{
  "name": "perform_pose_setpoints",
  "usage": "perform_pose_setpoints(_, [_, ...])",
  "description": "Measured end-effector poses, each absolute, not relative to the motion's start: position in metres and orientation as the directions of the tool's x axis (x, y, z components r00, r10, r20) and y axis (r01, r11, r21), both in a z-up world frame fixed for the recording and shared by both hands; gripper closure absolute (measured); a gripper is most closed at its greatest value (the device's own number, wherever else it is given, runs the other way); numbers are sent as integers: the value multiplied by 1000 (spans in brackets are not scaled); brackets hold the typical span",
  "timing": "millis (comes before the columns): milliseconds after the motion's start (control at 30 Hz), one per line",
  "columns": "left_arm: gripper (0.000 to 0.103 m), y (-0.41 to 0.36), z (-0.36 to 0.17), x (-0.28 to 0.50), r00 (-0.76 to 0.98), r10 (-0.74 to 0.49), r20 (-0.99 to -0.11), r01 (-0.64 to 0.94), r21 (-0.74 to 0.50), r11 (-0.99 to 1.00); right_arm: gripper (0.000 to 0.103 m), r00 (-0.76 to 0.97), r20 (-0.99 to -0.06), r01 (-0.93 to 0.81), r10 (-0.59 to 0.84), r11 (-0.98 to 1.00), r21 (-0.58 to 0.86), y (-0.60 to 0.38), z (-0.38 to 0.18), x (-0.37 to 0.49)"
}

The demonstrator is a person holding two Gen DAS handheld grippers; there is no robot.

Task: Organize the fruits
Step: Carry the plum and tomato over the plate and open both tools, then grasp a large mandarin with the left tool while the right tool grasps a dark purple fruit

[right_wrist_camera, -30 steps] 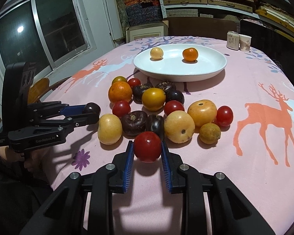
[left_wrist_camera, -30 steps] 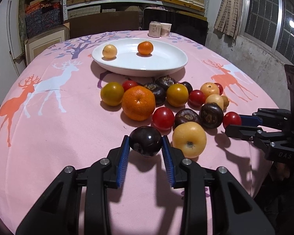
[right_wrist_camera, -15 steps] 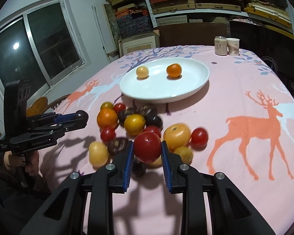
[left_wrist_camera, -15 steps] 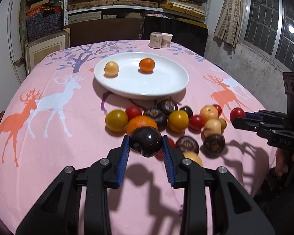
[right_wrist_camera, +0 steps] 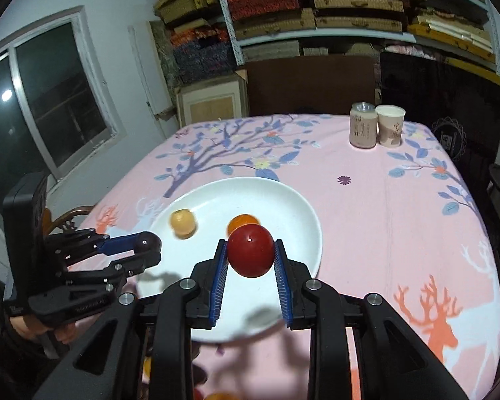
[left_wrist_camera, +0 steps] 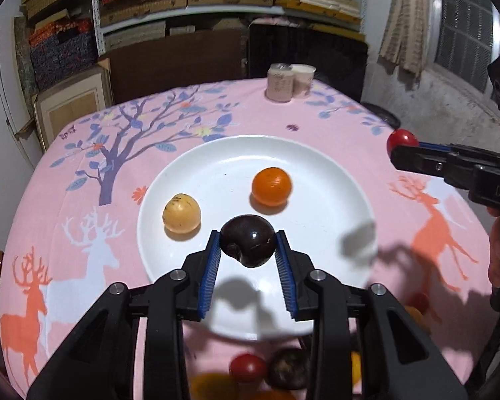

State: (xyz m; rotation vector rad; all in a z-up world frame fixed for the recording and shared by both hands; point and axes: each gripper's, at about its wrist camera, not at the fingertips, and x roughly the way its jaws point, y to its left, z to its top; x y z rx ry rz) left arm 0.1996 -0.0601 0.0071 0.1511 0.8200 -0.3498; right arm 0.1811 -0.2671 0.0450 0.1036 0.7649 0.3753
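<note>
Tools both gripping fruit over plate [left_wrist_camera: 333, 180]: L tool [left_wrist_camera: 248, 246] dark plum [left_wrist_camera: 248, 241], R tool [right_wrist_camera: 250, 256] red tomato [right_wrist_camera: 250, 250].

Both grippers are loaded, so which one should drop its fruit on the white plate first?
Left, probably. The left gripper holds the dark plum over bare white plate. The right gripper's red tomato hangs nearer the rim, in line with the orange.

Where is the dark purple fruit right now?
The dark purple fruit is pinched between the left gripper's fingers, held over the white plate's near half, in front of the yellow fruit and the orange.
</note>
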Motion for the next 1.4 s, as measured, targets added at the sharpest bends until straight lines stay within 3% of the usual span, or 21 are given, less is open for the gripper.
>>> perform_pose_setpoints(367, [69,-71,-40,271,532,-195,-824,337,-6,942,74,623,-717,-269,314,946,180,-237,-6,259])
perform_pose_setpoints(467, [52,-66,-41,269,535,-196,-822,323,-15,946,56,656,-683,-266,320,946,187,-235,0,254])
perform_pose_setpoints(533, [32,-63,-37,263,557,-193,-808,314,-10,949,53,676,-666,-268,315,947,176,-236,6,246])
perform_pose_setpoints(700, [26,-46,-16,226,585,-231,-778,321,-39,946,52,694,-643,-265,322,946,188,-245,22,211])
perform_pose_setpoints(800, [16,-28,-2,191,609,-265,-747,329,-66,942,47,700,-632,-255,332,943,213,-256,29,174])
perform_pose_setpoints(967, [16,-3,7,118,635,-290,-716,364,-53,930,43,715,-615,-232,333,943,240,-270,20,103])
perform_pose_setpoints(1200, [16,4,-25,46,608,-289,-740,400,-29,916,43,700,-631,-208,335,941,268,-272,-17,29])
perform_pose_setpoints(1400, [27,-8,-34,50,628,-256,-734,352,-25,936,43,690,-639,-218,340,940,264,-264,-22,8])
